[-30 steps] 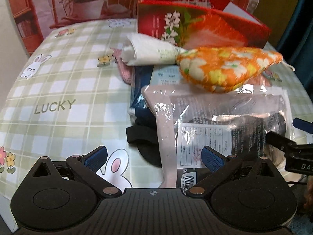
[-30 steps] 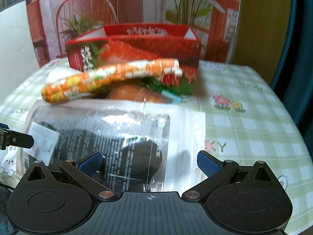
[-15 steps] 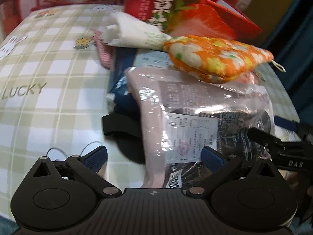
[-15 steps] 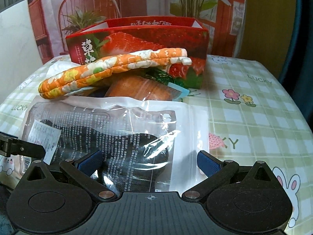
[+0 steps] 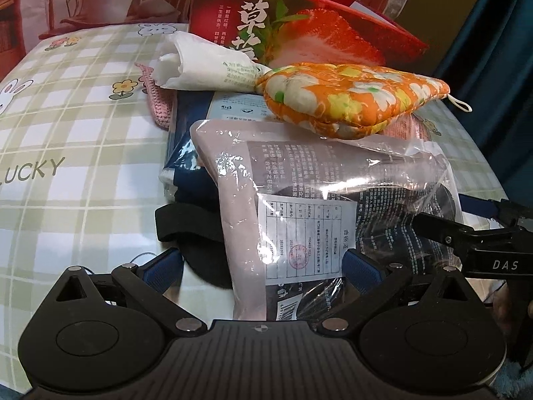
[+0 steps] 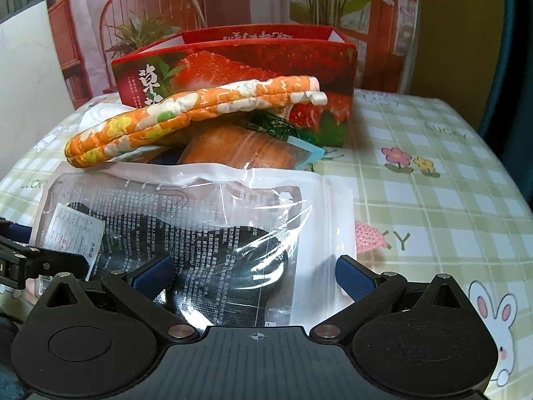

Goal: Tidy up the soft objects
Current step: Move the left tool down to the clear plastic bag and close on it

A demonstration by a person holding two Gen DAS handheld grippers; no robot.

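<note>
A clear plastic bag with a black item and a white label (image 5: 333, 200) lies on top of a pile, also in the right wrist view (image 6: 200, 220). An orange floral pot holder (image 5: 353, 100) rests on the pile's far side, also in the right wrist view (image 6: 186, 116). A white tissue pack (image 5: 206, 63), a pink knitted piece (image 5: 160, 106), a dark blue package (image 5: 190, 153) and a black cloth (image 5: 193, 233) lie around it. My left gripper (image 5: 263, 266) is open over the bag's near edge. My right gripper (image 6: 253, 275) is open over the bag's other side.
A red strawberry box (image 5: 299, 30) stands behind the pile, also in the right wrist view (image 6: 240, 66). An orange mesh package (image 6: 243, 153) lies under the pot holder. The checked tablecloth (image 5: 66, 140) stretches left, and right in the right wrist view (image 6: 433, 183).
Both grippers stay open and have shifted slightly over the plastic bag. The left view has tilted back up; the pile has not moved.
</note>
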